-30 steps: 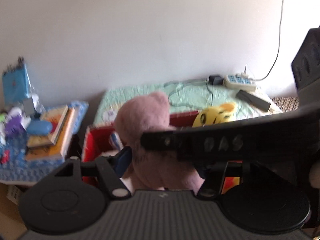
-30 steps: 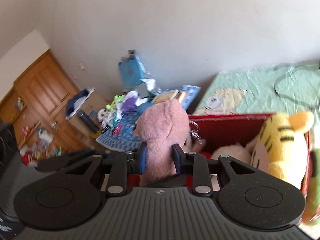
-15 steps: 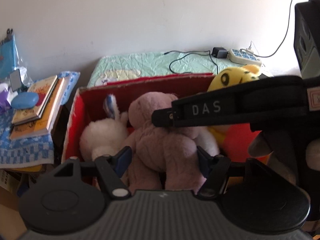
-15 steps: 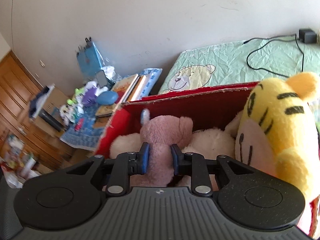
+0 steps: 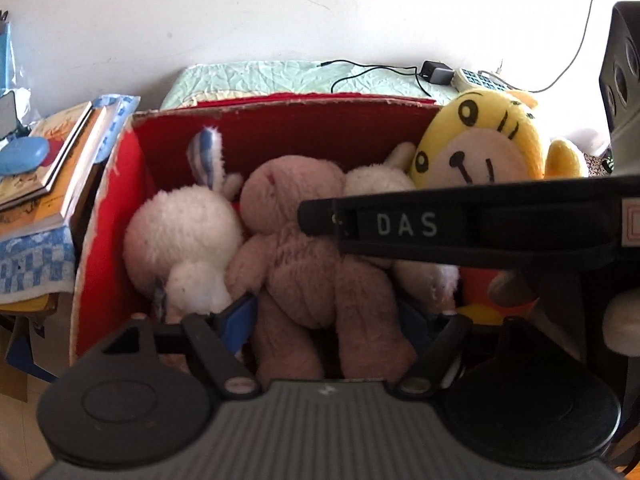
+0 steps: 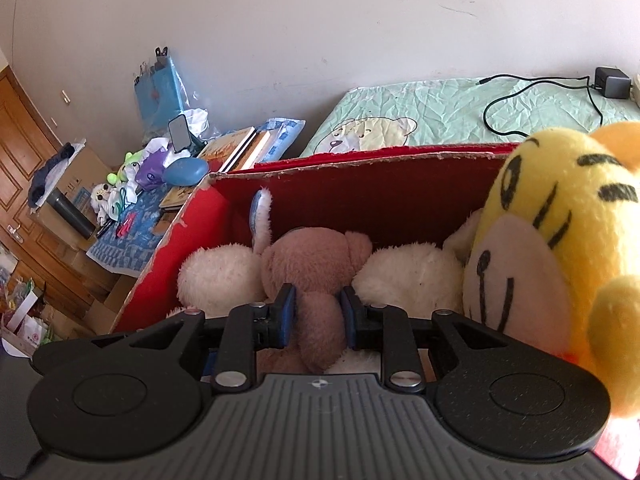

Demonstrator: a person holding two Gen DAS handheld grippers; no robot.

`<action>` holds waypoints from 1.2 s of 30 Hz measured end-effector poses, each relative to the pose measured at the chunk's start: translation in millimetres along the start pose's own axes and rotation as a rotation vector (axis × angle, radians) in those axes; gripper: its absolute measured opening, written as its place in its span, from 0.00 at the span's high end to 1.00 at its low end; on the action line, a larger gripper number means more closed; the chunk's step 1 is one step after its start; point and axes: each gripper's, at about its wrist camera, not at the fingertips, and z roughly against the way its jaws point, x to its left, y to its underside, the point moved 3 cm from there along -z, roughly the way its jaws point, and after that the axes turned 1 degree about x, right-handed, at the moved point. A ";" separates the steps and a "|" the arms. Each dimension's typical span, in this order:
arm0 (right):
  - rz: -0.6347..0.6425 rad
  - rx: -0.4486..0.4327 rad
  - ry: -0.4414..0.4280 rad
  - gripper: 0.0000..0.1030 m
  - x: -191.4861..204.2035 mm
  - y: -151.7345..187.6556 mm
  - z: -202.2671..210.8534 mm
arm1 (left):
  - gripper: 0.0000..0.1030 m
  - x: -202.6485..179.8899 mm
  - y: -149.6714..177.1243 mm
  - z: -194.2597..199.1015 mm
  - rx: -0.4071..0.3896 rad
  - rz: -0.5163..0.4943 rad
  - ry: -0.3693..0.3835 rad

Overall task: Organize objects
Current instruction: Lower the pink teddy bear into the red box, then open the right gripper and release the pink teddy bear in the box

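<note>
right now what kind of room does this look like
Most likely a lived-in bedroom, perhaps a child's. A bed with a cartoon-bear sheet stands against the wall, a red box holds plush toys such as the pink teddy, and a cluttered side table carries books and small toys.

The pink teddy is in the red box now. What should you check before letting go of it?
1. Pink teddy inside the red box: ok.
2. Teddy resting on the box floor: cannot tell, hidden.
3. Right gripper clamped on the teddy's limb: ok.
4. Left gripper open, its fingers either side of the teddy's legs: ok.
5. White plush toys beside the teddy to prop it: ok.
6. Yellow tiger sitting steady at the box edge: cannot tell.
</note>
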 end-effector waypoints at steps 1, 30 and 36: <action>-0.009 0.002 -0.002 0.76 -0.7 0.2 1.3 | 0.22 -0.4 -0.1 -0.4 0.002 0.001 0.003; -0.126 -0.056 -0.033 0.75 -11.4 19.1 47.4 | 0.09 -17.0 -1.9 1.4 0.024 0.031 -0.140; -0.138 -0.081 -0.026 0.75 -11.3 21.7 59.9 | 0.08 -25.9 -4.7 8.1 0.019 0.008 -0.197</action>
